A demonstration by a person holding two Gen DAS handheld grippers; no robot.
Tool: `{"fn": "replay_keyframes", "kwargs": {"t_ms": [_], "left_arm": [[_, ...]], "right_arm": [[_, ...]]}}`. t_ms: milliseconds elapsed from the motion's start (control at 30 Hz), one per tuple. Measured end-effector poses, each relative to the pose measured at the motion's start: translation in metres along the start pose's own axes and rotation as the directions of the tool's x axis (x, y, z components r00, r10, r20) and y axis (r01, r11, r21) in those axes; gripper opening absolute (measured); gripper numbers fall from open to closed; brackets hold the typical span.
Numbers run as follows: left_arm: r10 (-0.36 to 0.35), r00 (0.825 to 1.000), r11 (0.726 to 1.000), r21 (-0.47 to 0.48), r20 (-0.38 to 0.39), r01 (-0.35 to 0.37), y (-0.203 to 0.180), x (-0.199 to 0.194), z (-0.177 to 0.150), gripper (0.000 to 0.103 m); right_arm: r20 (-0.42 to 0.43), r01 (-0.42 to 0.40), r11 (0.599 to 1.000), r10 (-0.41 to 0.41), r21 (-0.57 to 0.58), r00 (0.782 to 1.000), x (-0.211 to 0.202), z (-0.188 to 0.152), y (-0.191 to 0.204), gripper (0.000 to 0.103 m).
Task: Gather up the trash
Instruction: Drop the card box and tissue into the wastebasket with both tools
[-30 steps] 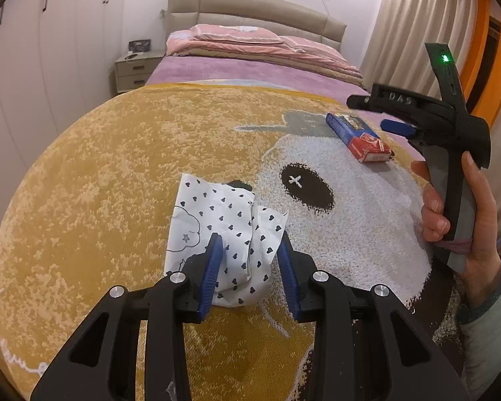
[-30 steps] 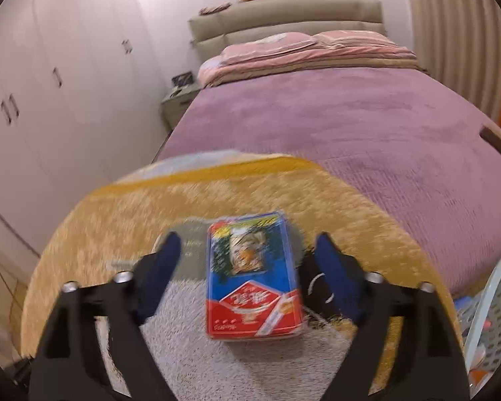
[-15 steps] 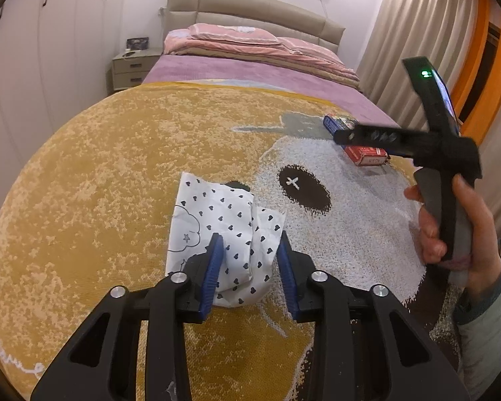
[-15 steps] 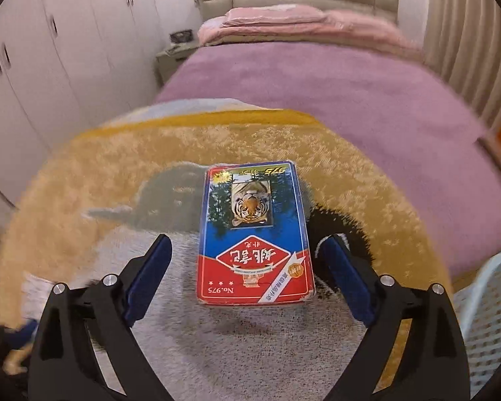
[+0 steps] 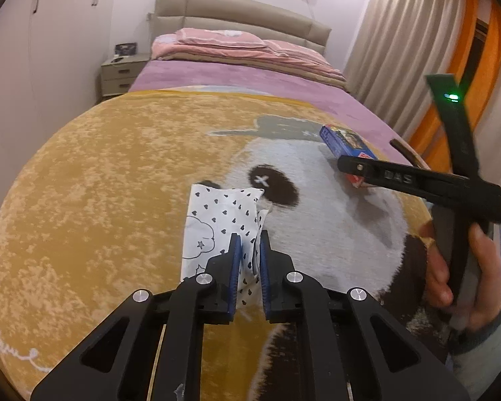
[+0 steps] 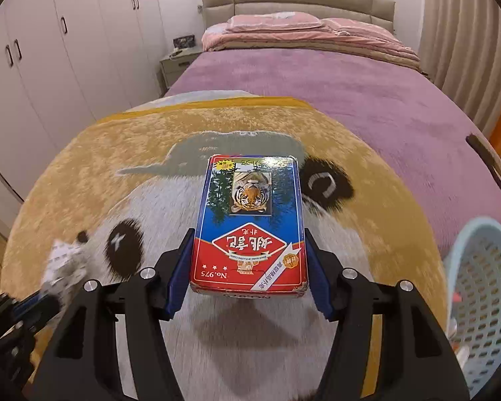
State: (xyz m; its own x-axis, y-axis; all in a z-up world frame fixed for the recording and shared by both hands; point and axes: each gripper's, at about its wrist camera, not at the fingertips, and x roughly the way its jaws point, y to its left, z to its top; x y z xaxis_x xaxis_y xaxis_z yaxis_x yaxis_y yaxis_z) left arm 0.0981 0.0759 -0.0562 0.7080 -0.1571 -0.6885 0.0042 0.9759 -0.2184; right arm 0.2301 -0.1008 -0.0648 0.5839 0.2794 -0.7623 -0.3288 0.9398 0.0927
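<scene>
since a second ago both claws have closed in: my left claw (image 5: pixel 248 260) now pinches the heart-print wrapper (image 5: pixel 217 220) low in the frame's centre, and my right claw (image 6: pixel 248 267) has its pads against both sides of the card box (image 6: pixel 248 227). both lie on the panda blanket (image 5: pixel 100 183). a blue basket (image 6: pixel 484 284) sits at right, pink bedding (image 6: pixel 300 33) beyond.

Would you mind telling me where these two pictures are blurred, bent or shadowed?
Left wrist view: sharp throughout; the fisheye bows the blanket edge into a dome, and dark corners frame it. Right wrist view: the card box is crisp and casts a soft shadow just below it, but the patterned wrapper at far left and the basket at right smear.
</scene>
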Motion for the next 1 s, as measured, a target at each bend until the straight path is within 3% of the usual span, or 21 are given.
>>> {"fn": "replay_keyframes", "kwargs": {"t_ms": [100,333,767,1000], "left_arm": [[-0.001,1.000,1.000,0.023,0.000,0.001,-0.012,-0.001,-0.001,0.007],[-0.031,0.999,0.997,0.071,0.016,0.029,-0.044,-0.009,0.002,0.004],[-0.164,0.986,0.970,0.185,0.026,0.157,-0.122,-0.013,0.019,0.004],[-0.281,0.960,0.927,0.265,0.019,0.266,-0.179,-0.007,0.029,0.004]], "right_arm": [[0.023,-0.056,0.998,0.055,0.043,0.998,-0.028,-0.014,-0.016,0.057],[0.128,-0.078,0.990,0.063,0.116,0.990,-0.088,-0.026,-0.051,0.057],[0.265,-0.054,0.956,-0.025,0.289,0.964,-0.169,-0.057,-0.132,0.057],[0.272,-0.020,0.918,-0.096,0.396,0.957,-0.183,-0.083,-0.183,0.057]]}}
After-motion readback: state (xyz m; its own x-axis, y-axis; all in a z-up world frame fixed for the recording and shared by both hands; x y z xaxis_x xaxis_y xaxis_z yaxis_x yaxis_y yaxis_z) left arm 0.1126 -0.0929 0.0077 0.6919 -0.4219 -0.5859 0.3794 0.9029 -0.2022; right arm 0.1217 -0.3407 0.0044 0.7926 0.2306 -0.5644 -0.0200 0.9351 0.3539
